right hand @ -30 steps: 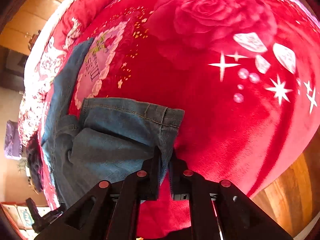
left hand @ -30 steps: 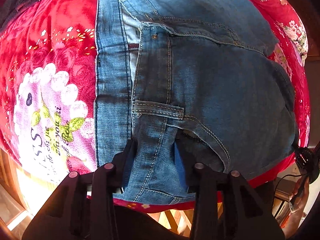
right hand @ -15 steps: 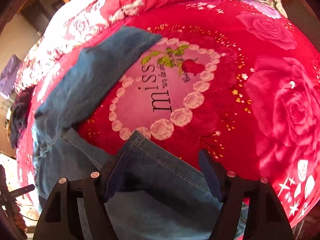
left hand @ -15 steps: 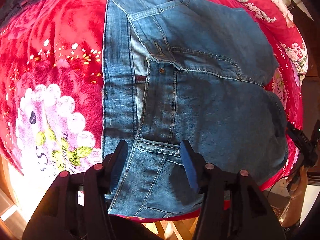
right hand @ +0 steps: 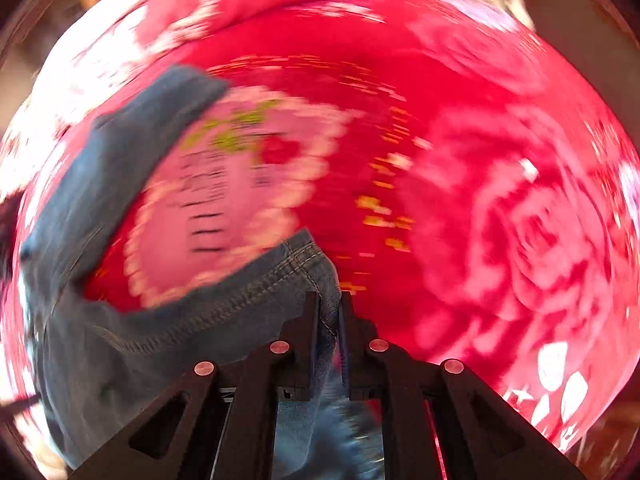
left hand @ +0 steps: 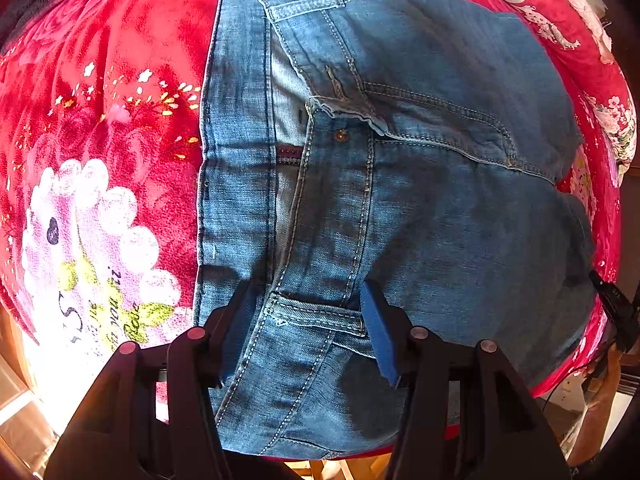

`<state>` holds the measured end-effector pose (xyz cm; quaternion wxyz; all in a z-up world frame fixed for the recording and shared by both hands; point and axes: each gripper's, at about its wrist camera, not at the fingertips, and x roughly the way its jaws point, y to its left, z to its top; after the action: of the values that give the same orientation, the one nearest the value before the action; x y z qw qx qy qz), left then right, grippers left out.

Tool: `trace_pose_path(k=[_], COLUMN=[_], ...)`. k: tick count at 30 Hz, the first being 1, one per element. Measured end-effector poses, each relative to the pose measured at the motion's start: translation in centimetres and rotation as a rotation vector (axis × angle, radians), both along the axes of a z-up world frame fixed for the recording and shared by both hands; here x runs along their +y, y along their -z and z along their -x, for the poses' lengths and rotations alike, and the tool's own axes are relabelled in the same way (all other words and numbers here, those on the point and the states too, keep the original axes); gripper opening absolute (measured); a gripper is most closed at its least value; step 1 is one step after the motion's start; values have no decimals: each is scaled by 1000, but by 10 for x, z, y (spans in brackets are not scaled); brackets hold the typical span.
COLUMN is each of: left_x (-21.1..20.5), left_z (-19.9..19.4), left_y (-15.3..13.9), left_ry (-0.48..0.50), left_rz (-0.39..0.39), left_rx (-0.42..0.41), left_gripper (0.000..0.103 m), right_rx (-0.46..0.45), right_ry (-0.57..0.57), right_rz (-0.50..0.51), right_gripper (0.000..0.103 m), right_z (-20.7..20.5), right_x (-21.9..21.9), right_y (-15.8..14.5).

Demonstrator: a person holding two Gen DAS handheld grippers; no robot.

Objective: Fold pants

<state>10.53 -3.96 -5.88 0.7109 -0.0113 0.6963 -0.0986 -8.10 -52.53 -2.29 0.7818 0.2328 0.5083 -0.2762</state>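
Observation:
Blue jeans [left hand: 420,200] lie on a red flowered blanket [left hand: 120,100], waistband and brass button facing up. My left gripper [left hand: 304,292] points down over the near part of the waist. It is open, its blue pads astride a belt loop and not pinching it. In the blurred right wrist view, my right gripper [right hand: 329,300] has its jaws closing, with the stitched hem corner of one jeans leg [right hand: 240,312] pinched between them. The other leg [right hand: 100,168] stretches away at the left.
A pink heart panel with lettering [right hand: 224,192] lies between the two legs on the blanket [right hand: 440,200]. The bed edge and a wooden floor [left hand: 24,392] show below the left gripper. A black device [left hand: 612,300] stands off the bed's right side.
The left gripper let go of the waist fabric, opened and slid along the waistband. The right gripper released the hem, opened wide, swept across the bed and closed on the hem corner.

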Motion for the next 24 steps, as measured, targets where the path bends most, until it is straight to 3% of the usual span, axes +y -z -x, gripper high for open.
trace_pose_path(k=[3,5,7,13,15,17,18,19,20,22,24], left_x=[-3,4,12,33,29,21,15,11,7,0,1], left_z=[-1,2,1,2,7,12,13,18,19,22,24], left_y=[-1,-4,-11,-7,-1,3,-1,-3,-6,-14,-19], left_ry=[9,3,-14,-65,-57,-51,-46,-36,-25,-7,9], left_rz=[2,28,67,158,147,114,96,81,80,94,59], left_rx=[-11,-13,-30,6,16,-5,-22,-35,-37,-43,-74], left_gripper=[53,53,53,53,53,55,55,55,53,39,38], right_rx=[-109,-126,-164,-255,-244,-151,-118,-103,-115,-178,-253], right_ry=[61,75,81,202,182,108,63,28,11,42,103], right_rz=[-74,-79,-165,-240,-264,-220,-162,-118,-93,-61,-59], right_gripper=[19,29,47,52,52,45,19,11,11,11,12], right_z=[25,34,47,92,104,98,94,93,93,107,132], right_x=[-11,-13,-17,-12,-2,16,26,34,39,39,35], right_y=[-3,-8,-10,0,8,19,20,18,13,-4,-16])
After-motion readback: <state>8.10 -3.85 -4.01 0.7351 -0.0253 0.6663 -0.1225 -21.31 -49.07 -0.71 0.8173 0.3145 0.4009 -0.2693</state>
